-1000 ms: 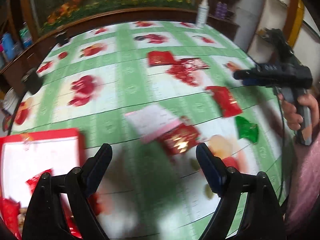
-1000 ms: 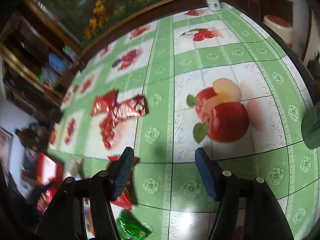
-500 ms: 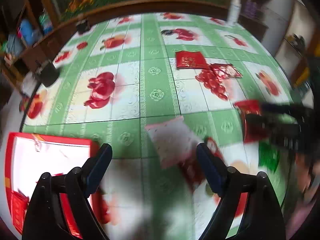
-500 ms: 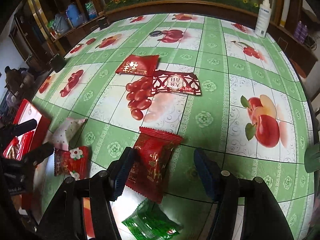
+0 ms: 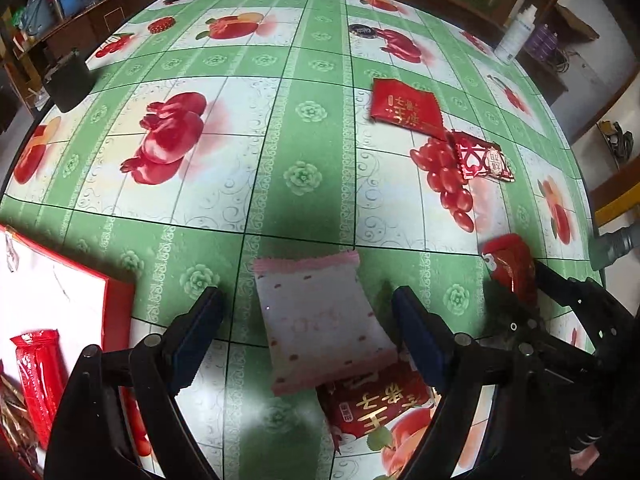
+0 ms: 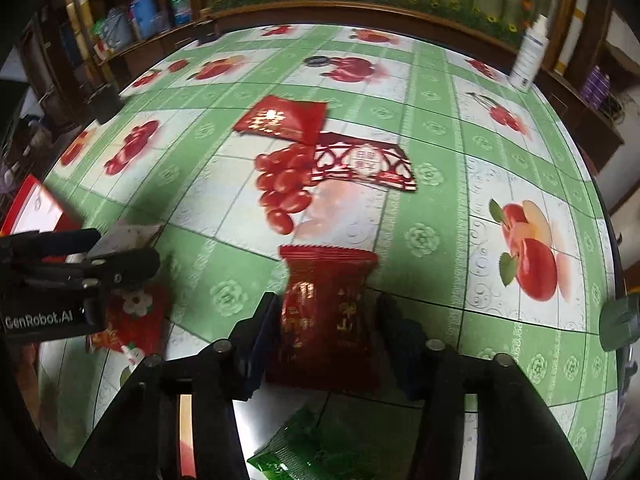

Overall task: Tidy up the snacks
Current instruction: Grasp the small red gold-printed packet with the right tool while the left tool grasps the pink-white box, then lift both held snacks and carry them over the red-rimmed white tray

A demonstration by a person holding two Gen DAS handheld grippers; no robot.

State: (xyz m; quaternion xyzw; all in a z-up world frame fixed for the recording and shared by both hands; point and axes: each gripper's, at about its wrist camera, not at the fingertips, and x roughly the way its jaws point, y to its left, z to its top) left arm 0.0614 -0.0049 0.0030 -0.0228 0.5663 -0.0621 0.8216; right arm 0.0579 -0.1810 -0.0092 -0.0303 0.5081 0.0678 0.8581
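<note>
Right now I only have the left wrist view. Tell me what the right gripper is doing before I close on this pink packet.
Observer: The right gripper is open, its fingers either side of a dark red packet that lies flat.
Operator: Report anything near it that I can't see.
Observer: A green packet lies just below that red one, nearer the right camera.
Operator: Check my side from over there.
Observer: From the right wrist, the red packet beside the left gripper shows a white flower print.
</note>
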